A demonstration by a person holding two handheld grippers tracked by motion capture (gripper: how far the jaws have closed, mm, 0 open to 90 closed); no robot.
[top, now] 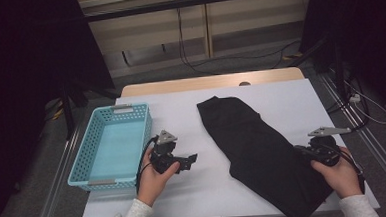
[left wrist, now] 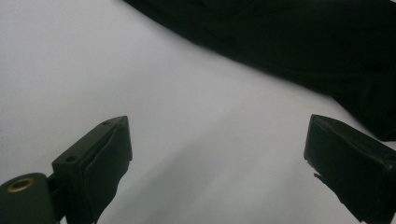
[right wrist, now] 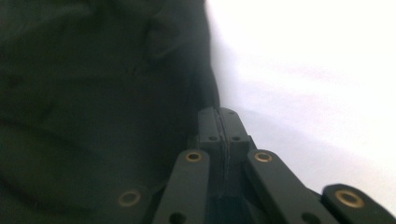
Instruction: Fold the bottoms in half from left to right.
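Observation:
A black garment (top: 258,140) lies spread on the white table (top: 181,114), running from the middle towards the near right corner. My right gripper (top: 303,150) sits at its right edge. In the right gripper view the jaws are pressed together (right wrist: 218,112) right on the edge of the garment (right wrist: 93,93), pinching it. My left gripper (top: 191,159) rests on the bare table left of the garment, pointing towards it. Its jaws stand wide apart (left wrist: 217,154) with only white table between them, and the garment (left wrist: 280,37) lies beyond the tips.
A light blue plastic basket (top: 143,136), with nothing in it, stands at the table's left side, just left of my left hand. The table's wooden far edge (top: 209,81) shows beyond the white cover. Cables lie on the floor behind.

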